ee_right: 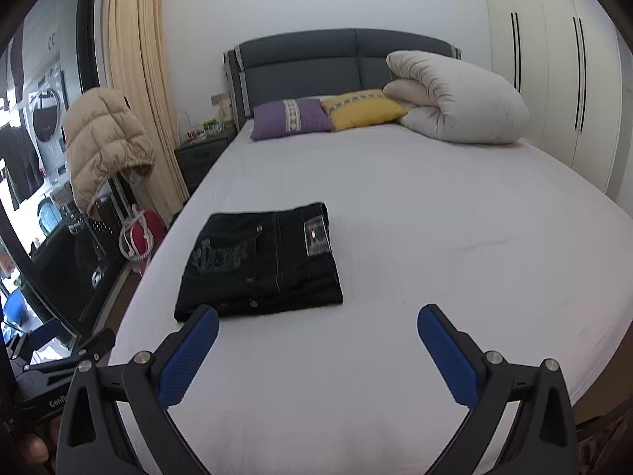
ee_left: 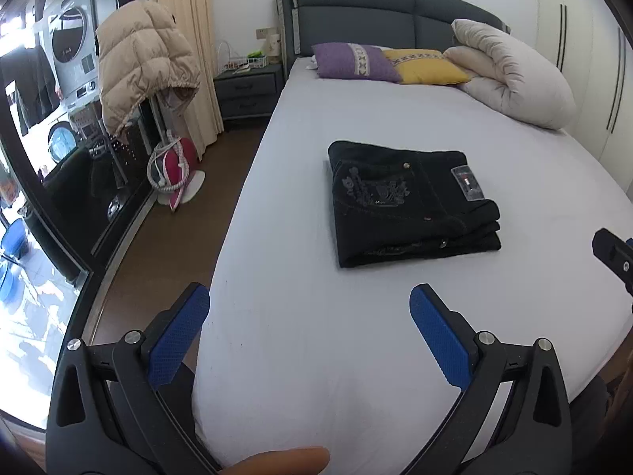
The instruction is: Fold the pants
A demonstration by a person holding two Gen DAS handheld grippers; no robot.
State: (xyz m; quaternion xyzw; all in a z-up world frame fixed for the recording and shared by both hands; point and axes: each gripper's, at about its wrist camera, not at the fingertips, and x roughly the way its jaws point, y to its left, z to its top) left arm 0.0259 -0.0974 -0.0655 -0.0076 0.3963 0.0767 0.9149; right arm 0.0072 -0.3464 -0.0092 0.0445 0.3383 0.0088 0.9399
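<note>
Pants lie folded in compact black stack on bed; job looks done. Left gripper and right gripper hover near, jaws wide apart, holding nothing.

Matt black denim pants on smooth white cloth sheet.

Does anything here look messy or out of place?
Nothing much. The pants lie neatly folded on the bed, both claws open and clear of them. Only the jacket hangs oddly beside the window.
</note>
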